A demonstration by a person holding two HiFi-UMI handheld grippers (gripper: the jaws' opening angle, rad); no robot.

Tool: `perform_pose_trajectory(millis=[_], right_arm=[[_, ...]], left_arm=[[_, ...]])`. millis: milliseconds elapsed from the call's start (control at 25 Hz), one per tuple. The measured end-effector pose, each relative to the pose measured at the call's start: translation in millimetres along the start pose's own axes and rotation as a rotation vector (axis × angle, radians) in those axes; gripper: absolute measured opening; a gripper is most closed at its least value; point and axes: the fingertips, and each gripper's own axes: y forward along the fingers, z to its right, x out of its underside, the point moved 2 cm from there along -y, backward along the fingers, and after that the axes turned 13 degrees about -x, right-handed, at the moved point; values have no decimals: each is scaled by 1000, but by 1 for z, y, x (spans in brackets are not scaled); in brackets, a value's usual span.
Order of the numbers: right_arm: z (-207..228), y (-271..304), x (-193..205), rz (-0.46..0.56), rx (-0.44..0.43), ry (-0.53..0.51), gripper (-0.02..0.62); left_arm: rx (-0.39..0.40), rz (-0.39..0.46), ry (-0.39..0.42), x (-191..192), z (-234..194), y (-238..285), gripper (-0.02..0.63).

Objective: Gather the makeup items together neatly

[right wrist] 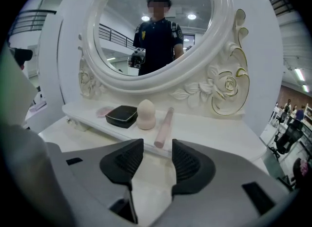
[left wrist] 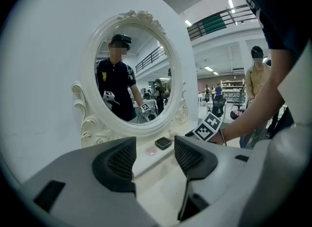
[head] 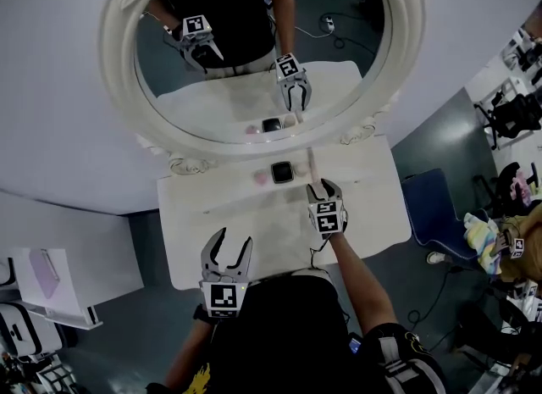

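Observation:
Several makeup items lie in a row on the vanity's raised shelf point(right wrist: 214, 135) under the mirror: a flat pink disc point(right wrist: 103, 111), a black compact point(right wrist: 122, 115), a cream beauty sponge point(right wrist: 146, 114) and a pink tube point(right wrist: 164, 127). The head view shows the compact point(head: 282, 172), disc point(head: 260, 178) and tube point(head: 312, 163). My right gripper point(right wrist: 157, 160) point(head: 325, 186) is open just short of the tube's near end, nothing between its pads. My left gripper point(left wrist: 155, 160) point(head: 227, 246) hangs open and empty over the table's near left, with the compact point(left wrist: 163, 143) far ahead.
A large oval mirror in an ornate white frame point(head: 118, 53) stands behind the shelf and reflects the person and both grippers. The white vanity top point(head: 373, 214) is bare in front of the shelf. A blue chair point(head: 432, 206) stands right of the table.

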Motion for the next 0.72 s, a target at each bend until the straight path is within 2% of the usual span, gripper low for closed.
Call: perform_pose_trajectory(millis=[160, 320, 440, 560, 720], right_arm=[[-8, -14, -3, 10, 36, 4, 207], [-33, -53, -6, 76, 76, 26, 176], [-61, -92, -12, 182, 97, 62, 147], [-89, -146, -31, 282, 125, 51, 103], [-133, -224, -55, 393, 107, 6, 48]], left_arm=[[-3, 23, -6, 4, -4, -9, 252], [42, 17, 11, 9, 2, -21, 252], [87, 29, 20, 11, 11, -25, 252], [136, 59, 10, 8, 18, -24, 250], [139, 133, 62, -15, 22, -42, 241]])
